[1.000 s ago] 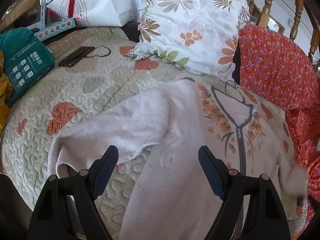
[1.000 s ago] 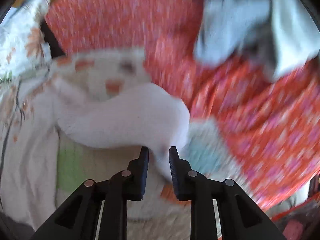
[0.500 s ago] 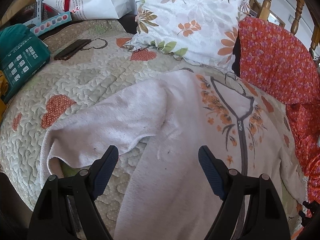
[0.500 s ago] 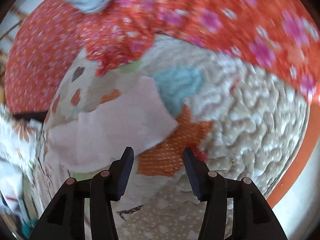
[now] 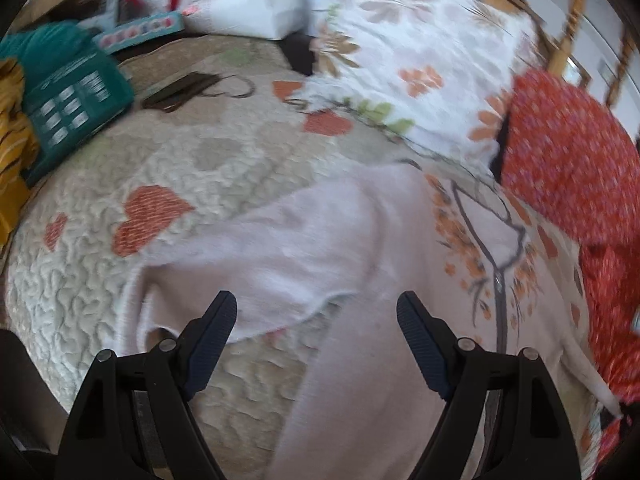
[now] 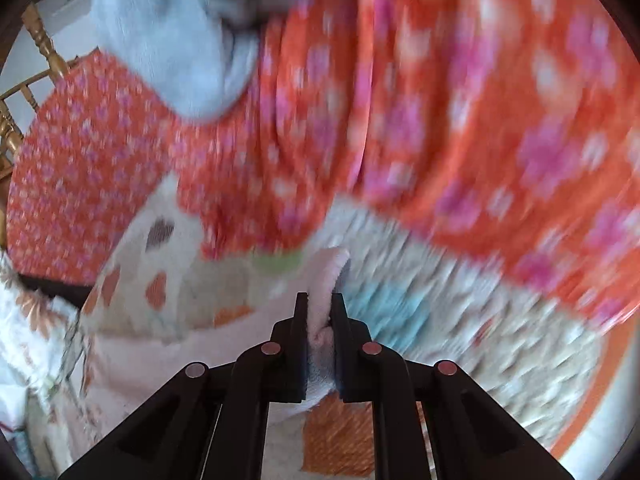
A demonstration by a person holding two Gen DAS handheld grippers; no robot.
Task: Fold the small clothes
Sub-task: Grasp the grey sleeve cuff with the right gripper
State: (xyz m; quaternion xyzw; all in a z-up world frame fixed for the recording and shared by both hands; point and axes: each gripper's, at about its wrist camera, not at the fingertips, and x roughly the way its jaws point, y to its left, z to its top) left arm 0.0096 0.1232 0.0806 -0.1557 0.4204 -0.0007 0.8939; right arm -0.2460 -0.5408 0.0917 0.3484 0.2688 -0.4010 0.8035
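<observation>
A small pale pink zip-up garment with orange flowers lies spread on a quilted bedspread. Its left sleeve stretches out to the left. My left gripper is open and empty, just above the sleeve's lower edge and the body. My right gripper is shut on the cuff of the other pink sleeve, which sticks up between the jaws. The rest of that sleeve trails to the left.
A floral pillow and an orange-red flowered cloth lie behind and right of the garment. A teal box, a dark flat object and a white bag lie at the far left. A light blue garment lies on the red cloth.
My right gripper opened half a second ago and has now shut on the sleeve cuff. My left gripper stays open and has shifted slightly over the left sleeve.
</observation>
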